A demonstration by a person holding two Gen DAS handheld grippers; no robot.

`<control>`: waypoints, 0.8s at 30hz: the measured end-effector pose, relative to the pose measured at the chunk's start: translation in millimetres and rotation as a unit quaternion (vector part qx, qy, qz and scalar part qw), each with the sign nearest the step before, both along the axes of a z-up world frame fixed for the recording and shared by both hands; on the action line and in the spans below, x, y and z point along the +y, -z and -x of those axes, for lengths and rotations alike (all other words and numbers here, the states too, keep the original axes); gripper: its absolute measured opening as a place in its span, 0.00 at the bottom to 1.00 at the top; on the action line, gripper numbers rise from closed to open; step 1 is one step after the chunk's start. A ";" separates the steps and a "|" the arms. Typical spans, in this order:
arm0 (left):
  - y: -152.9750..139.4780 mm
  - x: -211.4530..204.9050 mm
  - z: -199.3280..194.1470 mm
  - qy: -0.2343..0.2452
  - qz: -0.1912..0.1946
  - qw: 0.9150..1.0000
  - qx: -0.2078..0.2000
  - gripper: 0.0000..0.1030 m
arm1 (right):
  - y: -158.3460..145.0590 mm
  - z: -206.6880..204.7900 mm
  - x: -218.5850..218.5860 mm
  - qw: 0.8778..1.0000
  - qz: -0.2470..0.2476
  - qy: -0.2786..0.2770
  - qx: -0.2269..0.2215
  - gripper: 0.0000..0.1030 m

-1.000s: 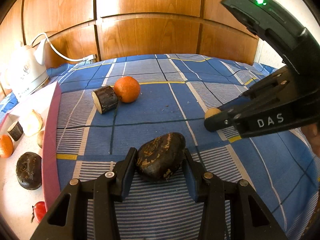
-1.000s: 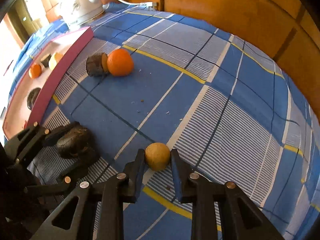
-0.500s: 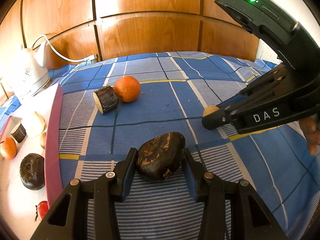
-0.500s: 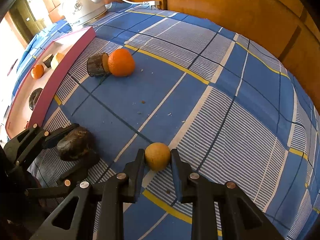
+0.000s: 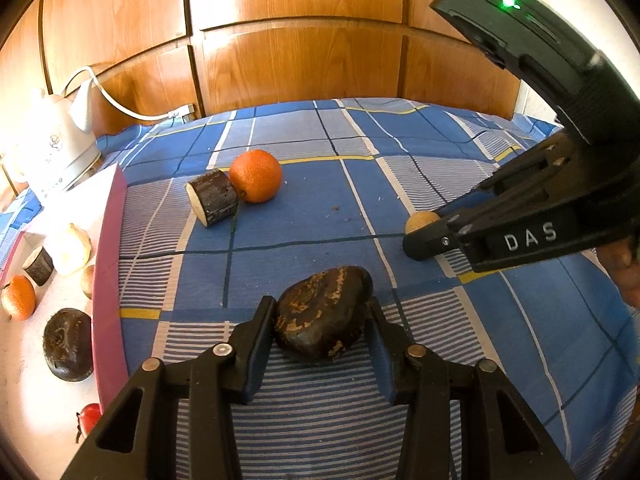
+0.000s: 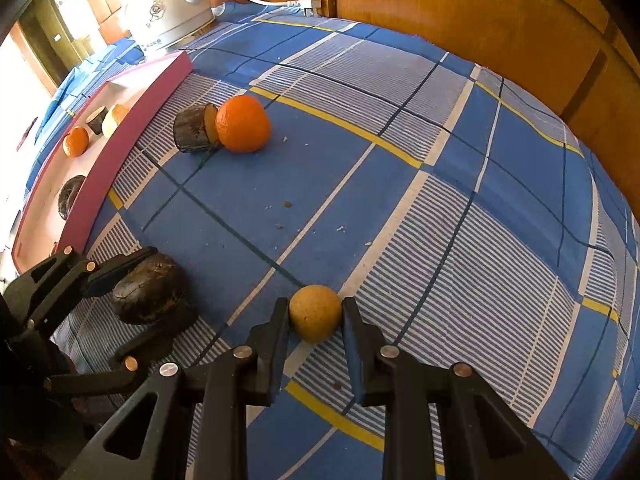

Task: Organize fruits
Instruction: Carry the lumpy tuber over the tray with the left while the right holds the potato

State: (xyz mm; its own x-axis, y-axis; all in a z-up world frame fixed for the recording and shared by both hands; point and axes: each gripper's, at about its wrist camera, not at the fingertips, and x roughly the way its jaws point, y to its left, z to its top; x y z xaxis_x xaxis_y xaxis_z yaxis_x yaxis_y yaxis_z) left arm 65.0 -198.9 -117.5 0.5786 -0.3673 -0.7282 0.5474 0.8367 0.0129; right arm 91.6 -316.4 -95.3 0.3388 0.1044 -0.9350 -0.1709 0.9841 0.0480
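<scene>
Two hand-held grippers grasp fruit: left (image 5: 322, 316) a dark fruit (image 5: 324, 312), right (image 6: 316, 316) a tan ball (image 6: 315, 312).

Your left gripper (image 5: 322, 316) sits low over the cloth, fingers (image 5: 256, 334) pointing toward the far edge, jaws closed against both sides of a dark fruit (image 5: 324, 312). Your right gripper (image 6: 315, 316) is just beside it, to its right, also low, jaws pressed on either side of a small tan fruit (image 6: 315, 312). In the left view the right gripper's body slopes down from the upper right toward its tips, a green light lit on top. A bit of your right hand (image 5: 626, 268) shows behind it at the frame's edge.
</scene>
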 end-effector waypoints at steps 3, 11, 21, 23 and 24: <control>-3.0 -1.0 -2.4 -0.002 -0.006 1.000 0.011 0.40 | 1.4 1.3 0.9 1.000 0.001 -0.003 -0.003 0.25; -35.8 10.8 7.0 0.000 0.030 0.999 0.021 0.40 | 1.4 2.5 2.4 1.000 0.010 -0.011 -0.010 0.25; -86.8 97.2 0.5 -0.078 0.091 0.992 0.030 0.40 | 1.0 3.5 6.0 0.999 0.032 -0.020 -0.019 0.25; -92.7 128.0 -2.5 -0.112 0.101 0.988 0.028 0.40 | 0.9 3.9 7.4 0.999 0.037 -0.021 -0.021 0.25; -94.8 144.7 -4.8 -0.132 0.103 0.986 0.027 0.40 | 1.0 4.0 8.2 0.999 0.039 -0.021 -0.021 0.25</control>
State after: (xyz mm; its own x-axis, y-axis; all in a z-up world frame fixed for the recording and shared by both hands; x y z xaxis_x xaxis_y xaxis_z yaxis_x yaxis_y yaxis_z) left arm 69.8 -54.2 -22.7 0.6363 -0.3527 -0.6861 0.3059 0.9318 -0.1953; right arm 87.6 -308.3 -96.4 0.3755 0.0467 -0.9256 -0.2129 0.9764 -0.0371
